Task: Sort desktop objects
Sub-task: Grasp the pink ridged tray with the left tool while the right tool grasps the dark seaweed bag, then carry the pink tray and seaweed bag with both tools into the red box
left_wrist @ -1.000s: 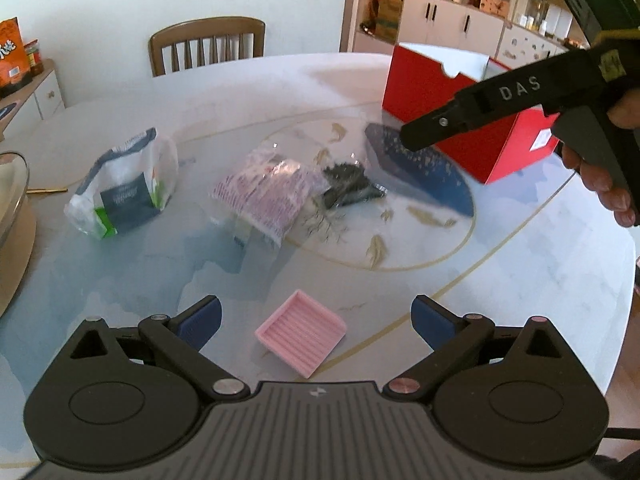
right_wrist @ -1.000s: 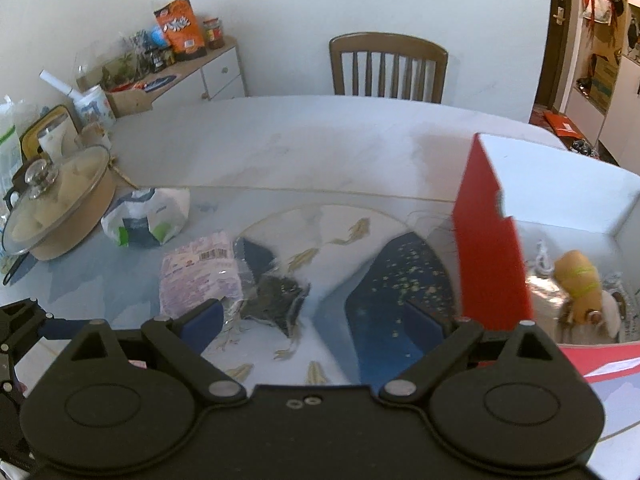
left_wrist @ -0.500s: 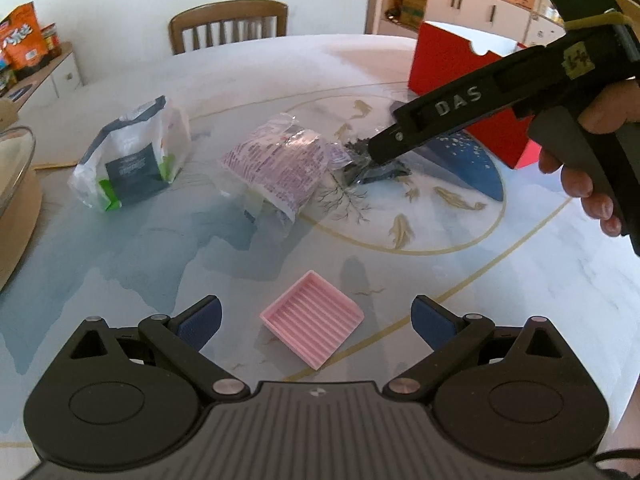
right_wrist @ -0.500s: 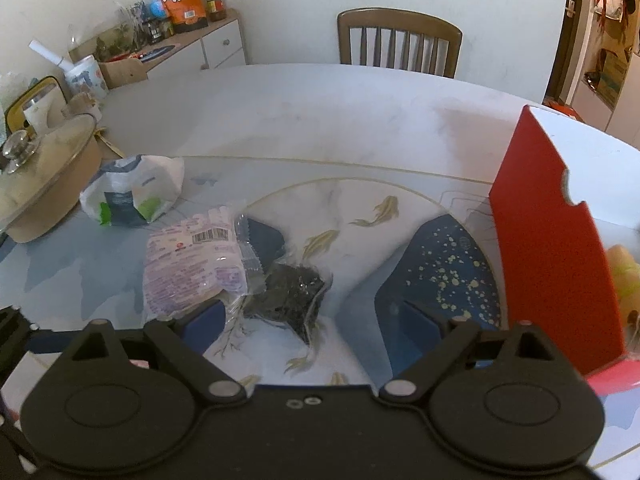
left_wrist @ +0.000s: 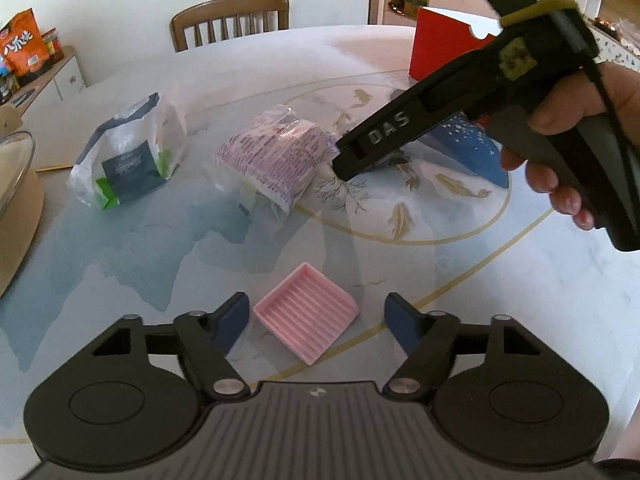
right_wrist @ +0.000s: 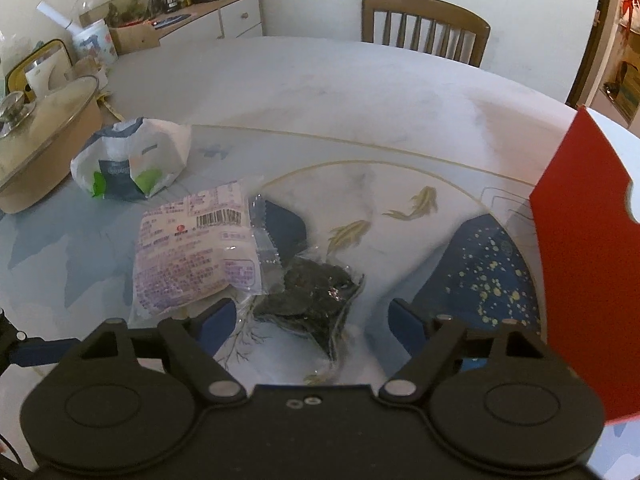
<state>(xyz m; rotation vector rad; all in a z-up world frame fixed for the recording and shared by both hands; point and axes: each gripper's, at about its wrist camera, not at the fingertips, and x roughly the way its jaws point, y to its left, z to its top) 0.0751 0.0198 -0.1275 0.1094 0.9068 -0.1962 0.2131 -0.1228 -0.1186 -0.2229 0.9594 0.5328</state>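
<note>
Pink ribbed tray [left_wrist: 306,317], red box [right_wrist: 584,264], purple-printed packet [right_wrist: 196,252].

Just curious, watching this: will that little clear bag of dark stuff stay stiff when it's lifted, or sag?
Probably sag: the clear bag of dark stuff is thin, crinkled film lying flat. It looks light, and its glossy surface may slip between the right gripper's closing jaws.

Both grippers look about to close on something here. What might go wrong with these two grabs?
The right gripper is closing around the clear packet of dark pieces, whose edge lies under the pink-printed packet; lifting may drag that along. The left gripper is closing around the low pink ribbed tray, which sits cornerwise between the fingers, so it may twist or slip out.
</note>
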